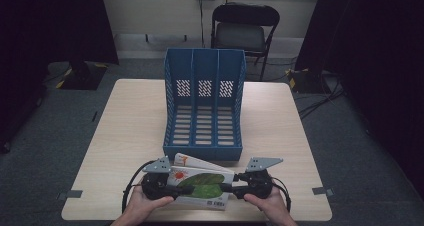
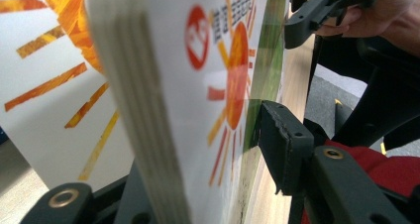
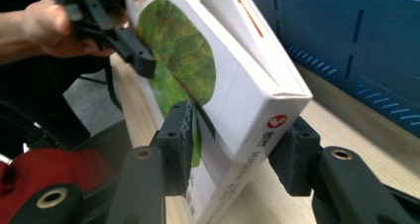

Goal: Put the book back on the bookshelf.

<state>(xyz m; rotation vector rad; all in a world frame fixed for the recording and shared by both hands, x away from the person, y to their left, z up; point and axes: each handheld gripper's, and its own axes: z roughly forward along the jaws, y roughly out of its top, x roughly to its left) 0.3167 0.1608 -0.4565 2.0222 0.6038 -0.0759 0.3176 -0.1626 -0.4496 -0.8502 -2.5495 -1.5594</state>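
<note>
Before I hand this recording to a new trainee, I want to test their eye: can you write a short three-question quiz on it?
1. True or false: both the left gripper and the right gripper clamp the book.
2. Where does the blue file rack stand? A) beyond the book B) left of it C) on the floor
3. How many compartments does the rack have?

Key: 1 true; 2 A; 3 three.

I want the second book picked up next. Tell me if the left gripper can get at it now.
Probably not: the left gripper is shut on the leaf-cover book, which lies over the second book behind it. It would have to let go first.
</note>
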